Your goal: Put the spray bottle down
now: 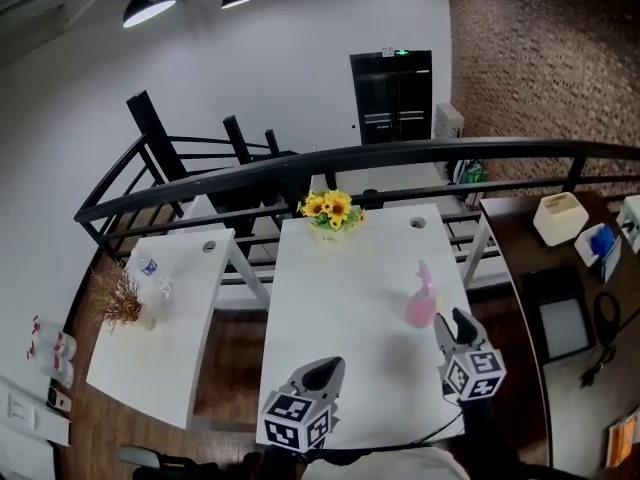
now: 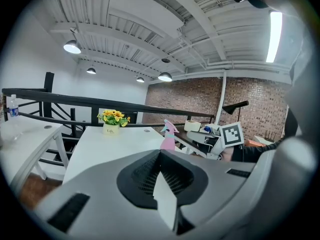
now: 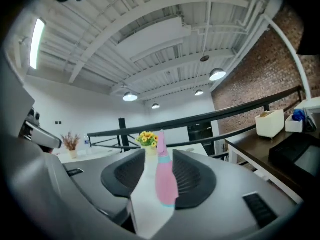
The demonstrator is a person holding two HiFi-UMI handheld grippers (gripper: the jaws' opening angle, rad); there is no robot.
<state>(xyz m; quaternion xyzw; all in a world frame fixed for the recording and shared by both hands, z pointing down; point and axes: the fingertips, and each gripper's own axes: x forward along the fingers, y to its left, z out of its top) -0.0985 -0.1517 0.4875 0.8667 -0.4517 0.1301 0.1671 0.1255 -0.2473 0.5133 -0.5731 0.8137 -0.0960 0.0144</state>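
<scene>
The spray bottle (image 1: 421, 300) is already standing upright on the white table (image 1: 340, 298), right of centre in the head view and not far from the table's right-hand edge. The right gripper (image 1: 452, 326) sits just below it in that picture, fingers spread and gripping nothing, with a small gap to the pink plastic. The left gripper (image 1: 322, 373) waits at the bottom centre, its jaws pinched together on nothing. To my eye the putting down is as good as done, so the care now lies in getting clear. The bottle is tall and narrow and looks easy to topple. I would keep those right-hand jaws wide and draw them straight back along their own line, with no sideways swing or roll until the tips are well away. The head view is the only one that shows the base planted on the tabletop and the gap between the fingertips and the bottle. In the right gripper view the spray bottle (image 3: 165, 176) shows in the slot between the open jaws, its foot hidden behind them, so from there alone you could not say whether it is set down. The left gripper view shows the spray bottle (image 2: 169, 136) from the side, upright. The right gripper's marker cube (image 2: 231, 134) is off to its right, and the flower pot (image 2: 113, 124) is further back at the left.
</scene>
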